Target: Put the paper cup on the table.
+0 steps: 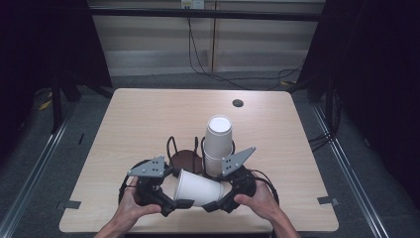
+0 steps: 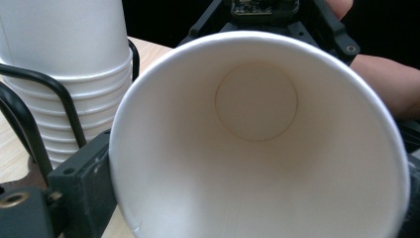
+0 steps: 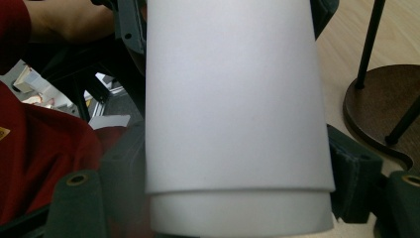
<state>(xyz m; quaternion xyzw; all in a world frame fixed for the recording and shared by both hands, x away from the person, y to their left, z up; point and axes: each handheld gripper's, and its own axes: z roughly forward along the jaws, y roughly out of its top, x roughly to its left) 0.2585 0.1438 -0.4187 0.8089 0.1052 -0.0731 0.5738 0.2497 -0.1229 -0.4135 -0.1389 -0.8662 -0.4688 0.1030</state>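
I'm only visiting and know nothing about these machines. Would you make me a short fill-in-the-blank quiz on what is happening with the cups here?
1. The paper cup between the two grippers lies on its ____.
2. The stack of cups stands in a black wire ____.
3. Seen through the left gripper view, the held cup's inside is ____.

Missing words: side; holder; empty

Both hands sit at the table's near edge, left gripper (image 1: 174,202) and right gripper (image 1: 214,203) pointing inward toward each other, jaws nearly meeting.
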